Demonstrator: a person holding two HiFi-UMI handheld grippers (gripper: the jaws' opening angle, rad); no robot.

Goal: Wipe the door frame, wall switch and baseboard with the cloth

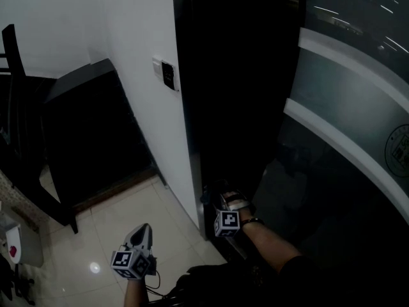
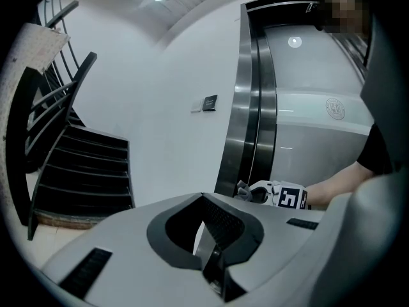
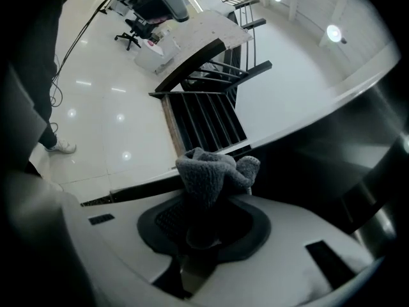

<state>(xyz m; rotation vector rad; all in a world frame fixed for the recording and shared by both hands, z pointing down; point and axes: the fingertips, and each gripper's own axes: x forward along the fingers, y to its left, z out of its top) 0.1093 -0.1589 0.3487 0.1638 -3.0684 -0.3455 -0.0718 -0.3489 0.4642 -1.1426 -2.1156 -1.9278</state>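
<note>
In the right gripper view, my right gripper (image 3: pixel 206 194) is shut on a bunched grey cloth (image 3: pixel 214 168). The cloth sits just in front of the dark baseboard (image 3: pixel 137 188) at the foot of the white wall. In the head view, that gripper (image 1: pixel 222 196) is low at the base of the dark metal door frame (image 1: pixel 192 107). The wall switch (image 1: pixel 167 75) sits higher on the white wall, left of the frame. My left gripper (image 1: pixel 143 229) hangs over the tile floor, shut with nothing in it (image 2: pixel 203 198). Its view looks toward the cloth (image 2: pixel 245 190).
A black staircase (image 1: pixel 83 133) stands against the wall at the left. A glass door with white bands (image 1: pixel 345 114) fills the right side. A small white bin (image 1: pixel 19 242) is at the far left. An office chair (image 3: pixel 135 25) stands far off on the glossy floor.
</note>
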